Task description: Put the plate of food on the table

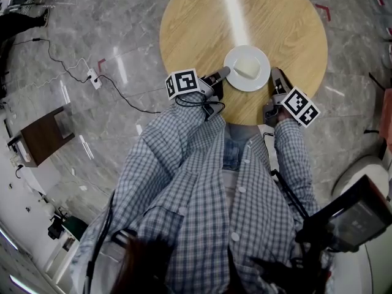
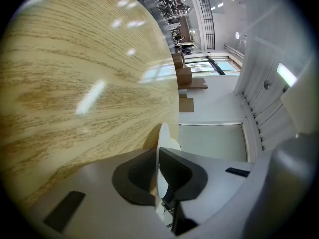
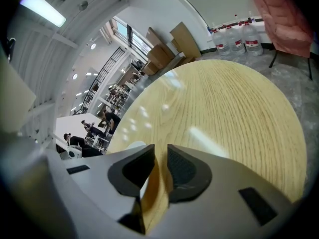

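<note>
Pinching round white plate's (image 1: 260, 78) rim in left gripper (image 1: 224, 72), right gripper (image 1: 276, 77) slightly parted, empty; risking one-sided tilt, sliding pale food block (image 1: 245, 68) onto round wooden table (image 1: 202, 23).

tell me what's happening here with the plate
A person at a round wooden table holds a gripper in each hand. The left gripper is clamped on the left rim of a white plate with pale food, near the table's near edge. The right gripper sits by the plate's right rim, jaws slightly apart, gripping nothing. Whether the plate already rests on the wood is unclear.
</note>
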Available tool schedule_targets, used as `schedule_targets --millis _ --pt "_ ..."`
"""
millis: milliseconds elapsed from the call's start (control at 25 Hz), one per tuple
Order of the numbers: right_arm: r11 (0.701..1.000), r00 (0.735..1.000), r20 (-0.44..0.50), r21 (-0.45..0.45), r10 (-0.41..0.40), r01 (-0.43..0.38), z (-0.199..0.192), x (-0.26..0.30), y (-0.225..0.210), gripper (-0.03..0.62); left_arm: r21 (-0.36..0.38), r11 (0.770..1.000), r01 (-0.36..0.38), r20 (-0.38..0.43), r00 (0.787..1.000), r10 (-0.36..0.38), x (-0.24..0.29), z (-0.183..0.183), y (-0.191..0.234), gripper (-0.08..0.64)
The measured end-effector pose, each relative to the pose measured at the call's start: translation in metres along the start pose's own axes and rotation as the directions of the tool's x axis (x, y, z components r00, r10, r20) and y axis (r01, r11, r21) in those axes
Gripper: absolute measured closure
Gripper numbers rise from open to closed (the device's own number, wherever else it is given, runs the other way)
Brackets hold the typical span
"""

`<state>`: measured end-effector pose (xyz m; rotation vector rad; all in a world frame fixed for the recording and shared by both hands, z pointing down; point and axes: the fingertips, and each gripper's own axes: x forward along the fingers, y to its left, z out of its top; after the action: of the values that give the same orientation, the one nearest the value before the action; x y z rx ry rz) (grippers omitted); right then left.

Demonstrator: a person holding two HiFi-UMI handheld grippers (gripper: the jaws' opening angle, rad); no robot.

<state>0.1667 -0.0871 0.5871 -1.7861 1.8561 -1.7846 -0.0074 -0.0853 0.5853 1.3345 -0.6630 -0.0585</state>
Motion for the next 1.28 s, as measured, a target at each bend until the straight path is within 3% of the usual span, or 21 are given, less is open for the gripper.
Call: schedule_targets --millis 120,280,360,440,640,880,1000,1160,1280 --pt "0.999 1.000 0.007 -0.050 -0.017 0.017 0.005 -0.001 -0.007 0.529 0.009 1.000 -0.002 -0.004 1.000 0.002 0.001 0.000 0.003 0.537" --pt "0.973 1.000 -0.006 -0.230 -0.014 0.013 0.009 -0.004 0.006 0.529 0.010 1.000 -0.003 -0.005 1.000 0.003 0.002 0.001 0.004 0.537" --pt "0.931 1.000 -0.028 -0.365 -0.001 -0.009 0.005 -0.007 0.020 0.529 0.010 1.000 -0.003 -0.005 1.000 0.003 0.003 0.002 0.003 0.537" --pt "0.854 0.999 -0.050 -0.520 0.004 -0.029 -0.002 -0.012 0.036 0.529 0.010 1.000 -0.003 -0.005 1.000 0.003 0.002 0.001 0.002 0.537" --pt "0.601 0.994 -0.110 -0.793 0.022 -0.101 -0.030 -0.027 0.074 0.529 0.009 1.000 -0.004 -0.007 1.000 0.004 0.002 0.000 0.002 0.537" --pt "0.287 0.976 -0.217 -0.936 -0.012 -0.205 -0.078 -0.036 0.088 0.529 0.009 1.000 -0.001 -0.011 1.000 0.001 0.003 0.000 0.002 0.537" --pt "0.074 0.964 -0.256 -0.965 -0.073 -0.251 -0.102 -0.036 0.084 0.529 0.008 1.000 0.000 -0.012 1.000 0.000 0.003 0.000 0.002 0.537" --pt "-0.223 0.957 -0.252 -0.934 -0.145 -0.280 -0.124 -0.035 0.079 0.529 0.007 1.000 0.002 -0.012 1.000 -0.002 0.002 0.000 0.002 0.537" --pt "-0.385 0.961 -0.215 -0.884 -0.172 -0.266 -0.131 -0.030 0.074 0.529 0.007 1.000 0.002 -0.011 1.000 -0.002 0.002 0.000 0.003 0.537"
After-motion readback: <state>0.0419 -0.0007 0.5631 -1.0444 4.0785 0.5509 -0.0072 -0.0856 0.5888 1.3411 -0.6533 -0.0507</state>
